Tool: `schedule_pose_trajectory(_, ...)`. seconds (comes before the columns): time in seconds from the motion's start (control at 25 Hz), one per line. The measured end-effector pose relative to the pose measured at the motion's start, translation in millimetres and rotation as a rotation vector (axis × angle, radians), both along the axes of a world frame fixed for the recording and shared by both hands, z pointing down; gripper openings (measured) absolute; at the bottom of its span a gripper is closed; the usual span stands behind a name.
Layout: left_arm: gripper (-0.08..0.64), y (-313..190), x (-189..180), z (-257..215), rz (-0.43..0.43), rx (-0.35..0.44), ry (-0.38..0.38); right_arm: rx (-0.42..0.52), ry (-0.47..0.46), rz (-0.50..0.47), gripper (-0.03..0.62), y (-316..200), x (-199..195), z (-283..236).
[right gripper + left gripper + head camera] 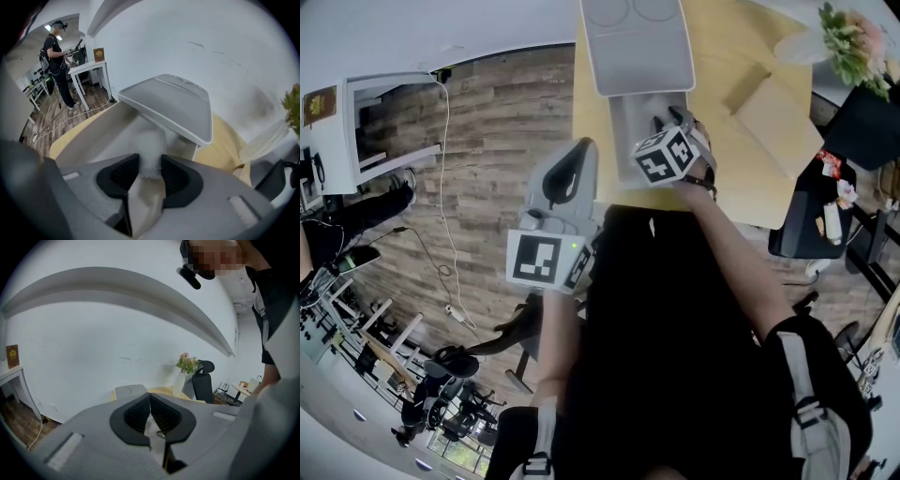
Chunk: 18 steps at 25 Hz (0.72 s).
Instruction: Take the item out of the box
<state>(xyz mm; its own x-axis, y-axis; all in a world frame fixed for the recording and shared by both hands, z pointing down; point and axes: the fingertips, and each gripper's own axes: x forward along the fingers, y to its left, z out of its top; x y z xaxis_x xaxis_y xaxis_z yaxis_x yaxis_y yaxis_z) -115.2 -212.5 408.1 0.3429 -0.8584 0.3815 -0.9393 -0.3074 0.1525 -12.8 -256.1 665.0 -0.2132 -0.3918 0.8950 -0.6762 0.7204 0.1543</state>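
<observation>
A grey box [622,117] stands on the wooden table [722,178] with its lid [636,42] swung up at the back. My right gripper [667,127] reaches down into the box, marker cube on top. In the right gripper view a white fluffy item [150,143] fills the gap between the black pads [125,174], which touch it on both sides, in front of the raised lid [171,105]. My left gripper [581,150] hangs off the table's left edge, over the floor. Its jaws [150,397] are shut with nothing between them.
A tan carton [778,112] lies right of the box, with a vase of flowers [853,42] beyond it. A black chair [802,220] stands at the table's right. A white desk [356,131] and a cable [441,187] are on the left. A person [56,44] stands far off.
</observation>
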Motion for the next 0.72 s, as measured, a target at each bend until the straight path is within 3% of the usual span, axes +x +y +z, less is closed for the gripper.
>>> schedule_pose_trajectory(0.72,0.009,9.0,-6.0,-7.5,-0.003,0.013,-0.008,-0.038,-0.096,0.034,0.141,10.7,-1.2,-12.6)
